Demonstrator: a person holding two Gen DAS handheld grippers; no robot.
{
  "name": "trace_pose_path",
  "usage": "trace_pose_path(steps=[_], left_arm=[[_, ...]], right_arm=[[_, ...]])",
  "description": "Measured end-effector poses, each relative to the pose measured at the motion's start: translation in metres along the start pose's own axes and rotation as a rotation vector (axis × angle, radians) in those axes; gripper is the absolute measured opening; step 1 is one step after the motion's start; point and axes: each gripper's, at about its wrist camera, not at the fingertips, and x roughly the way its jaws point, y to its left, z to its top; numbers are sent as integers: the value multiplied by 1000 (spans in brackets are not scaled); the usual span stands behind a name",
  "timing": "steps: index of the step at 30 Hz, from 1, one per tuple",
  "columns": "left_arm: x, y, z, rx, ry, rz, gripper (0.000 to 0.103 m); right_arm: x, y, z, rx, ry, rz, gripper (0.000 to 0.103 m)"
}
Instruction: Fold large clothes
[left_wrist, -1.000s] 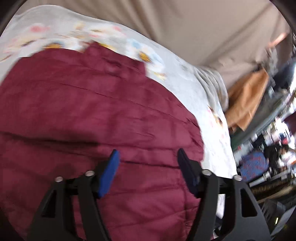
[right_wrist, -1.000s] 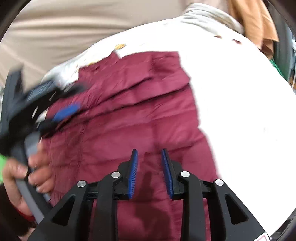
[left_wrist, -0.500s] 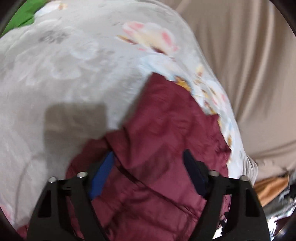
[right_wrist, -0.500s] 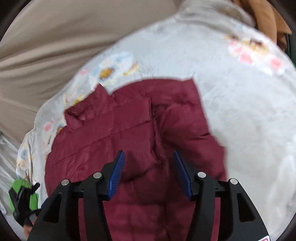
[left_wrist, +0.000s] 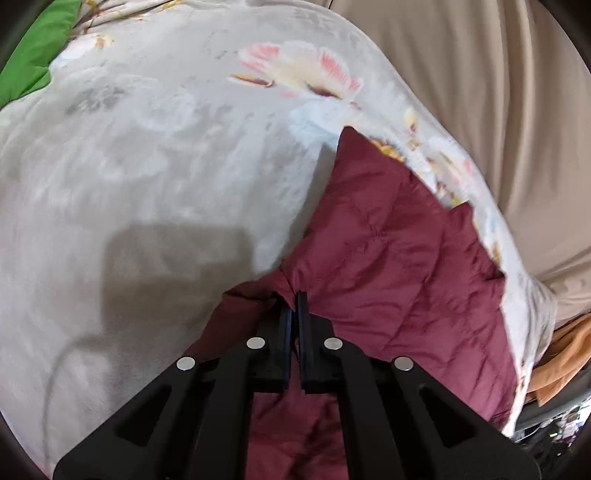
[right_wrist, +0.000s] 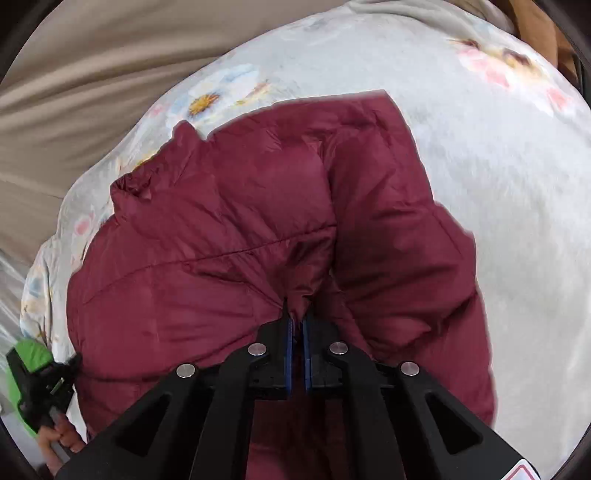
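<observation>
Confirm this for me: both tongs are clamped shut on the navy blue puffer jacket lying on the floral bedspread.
Wrong on the colour only. The puffer jacket is maroon, not navy blue, as the right wrist view shows plainly. The rest holds: the right tongs and the left tongs are each shut on a pinch of its fabric, and it lies on the floral bedspread.

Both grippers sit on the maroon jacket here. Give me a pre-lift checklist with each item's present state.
1. Left hand-held gripper shut on jacket fabric: ok.
2. Right hand-held gripper shut on a jacket fold: ok.
3. Jacket lies wholly on the floral bedsheet: ok.
4. Sheet not caught in either grip: cannot tell.
5. Both grips at matching edges: cannot tell.
</observation>
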Motion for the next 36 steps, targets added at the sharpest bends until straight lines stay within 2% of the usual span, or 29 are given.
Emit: trace_pose_path(steps=[1, 3, 5, 7, 9, 10, 11, 12, 17, 20, 22, 23, 24, 25, 28, 30, 31, 33, 34, 36], left_arm=[[0, 1, -3, 14, -4, 4, 2], [3, 2, -8, 35, -4, 2, 2], [4, -2, -11, 61, -6, 12, 3], [5, -4, -12, 78, -6, 19, 3], [6, -2, -10, 68, -3, 8, 3], [6, 0, -10, 65, 0, 1, 3], [7, 0, -9, 64, 1, -3, 3], [7, 0, -9, 61, 5, -8, 3], [5, 2, -6, 46, 24, -20, 2], [4, 6, -3, 34, 39, -29, 2], [5, 7, -1, 42, 46, -30, 2], [5, 8, 0, 47, 48, -30, 2], [6, 9, 1, 54, 52, -35, 3], [6, 10, 2, 56, 56, -41, 3], [9, 13, 4, 63, 64, -62, 4], [7, 14, 4, 61, 73, -68, 4], [4, 13, 5, 61, 79, -64, 4], [-16, 10, 7, 72, 74, -59, 4], [-32, 6, 7, 95, 55, -73, 4], [-62, -5, 6, 146, 18, -93, 3]], right_arm=[[-5, 2, 1, -11, -29, -1, 5], [4, -5, 1, -25, -9, -28, 5], [-1, -14, 0, 41, -4, -25, 4], [-21, -8, 2, 71, -58, -77, 9], [-49, 17, 1, 46, -145, -78, 13], [-52, 26, 2, 29, -154, -60, 15], [-54, 54, 0, -23, -149, -5, 15], [-51, 71, -1, -61, -131, 33, 15], [9, 217, -30, -380, 106, 319, 15], [45, 269, -48, -512, 177, 345, 15], [81, 286, -54, -549, 251, 329, 15], [88, 284, -56, -558, 257, 301, 12], [95, 279, -55, -564, 246, 268, 0], [98, 269, -49, -553, 238, 264, 0], [85, 209, -20, -385, 168, 238, 0], [65, 154, 4, -246, 107, 161, 0], [48, 129, 14, -208, 61, 83, 0], [17, 102, 22, -192, -3, 13, 1], [0, 92, 23, -196, -36, -11, 8], [-22, 78, 21, -204, -71, -42, 12]])
